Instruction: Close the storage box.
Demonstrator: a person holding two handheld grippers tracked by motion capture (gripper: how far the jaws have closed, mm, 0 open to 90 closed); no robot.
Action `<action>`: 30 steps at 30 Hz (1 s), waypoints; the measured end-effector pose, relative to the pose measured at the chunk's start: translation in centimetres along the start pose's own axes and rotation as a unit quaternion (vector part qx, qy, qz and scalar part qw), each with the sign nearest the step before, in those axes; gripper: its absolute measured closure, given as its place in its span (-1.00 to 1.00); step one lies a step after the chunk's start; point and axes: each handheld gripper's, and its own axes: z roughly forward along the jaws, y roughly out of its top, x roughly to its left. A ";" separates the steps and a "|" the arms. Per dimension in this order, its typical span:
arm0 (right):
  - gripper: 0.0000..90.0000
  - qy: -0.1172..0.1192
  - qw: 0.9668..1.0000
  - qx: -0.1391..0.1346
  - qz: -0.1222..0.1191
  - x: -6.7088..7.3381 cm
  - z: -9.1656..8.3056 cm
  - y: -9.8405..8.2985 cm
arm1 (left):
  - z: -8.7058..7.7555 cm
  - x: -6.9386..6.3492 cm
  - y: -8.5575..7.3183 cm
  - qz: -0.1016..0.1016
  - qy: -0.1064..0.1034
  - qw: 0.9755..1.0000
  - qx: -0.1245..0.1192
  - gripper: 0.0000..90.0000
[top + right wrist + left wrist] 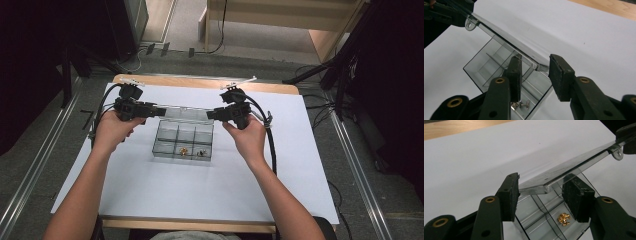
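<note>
White table sheet (150, 200), clear box (183, 141), raised lid (564, 173) between both parted tongs (540, 195) (535, 71)

On table (150, 200): sheet (125, 180), wood edge bare beyond it at far side. Box (183, 141) near middle of sheet, compartments in rows. Lid (186, 111) raised along far side of box, tilted, above the far compartments. Left gripper (161, 111) at left end of lid, right gripper (212, 114) at right end; lid edge between jaws of each, pads apart from it. Gold bits (564, 218) in a near-row compartment; metal bits (522, 105) in the near-row compartment to the right.
</note>
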 end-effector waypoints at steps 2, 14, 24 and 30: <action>0.41 0.003 1.000 -0.001 0.000 0.1 0.0 -0.4 | -0.1 -0.2 -0.2 0.002 0.000 1.000 -0.002 0.06; 0.34 0.015 1.000 -0.011 -0.003 0.7 0.0 -2.6 | -0.3 -1.0 -2.1 0.020 -0.001 1.000 -0.006 -0.04; 0.31 0.020 1.000 -0.010 -0.006 1.1 0.1 -4.3 | -0.4 -1.4 -4.0 0.032 -0.001 0.999 -0.015 -0.10; 0.30 0.024 1.000 -0.012 -0.007 1.2 0.3 -5.3 | -0.4 -1.7 -4.9 0.041 -0.001 0.999 -0.016 -0.11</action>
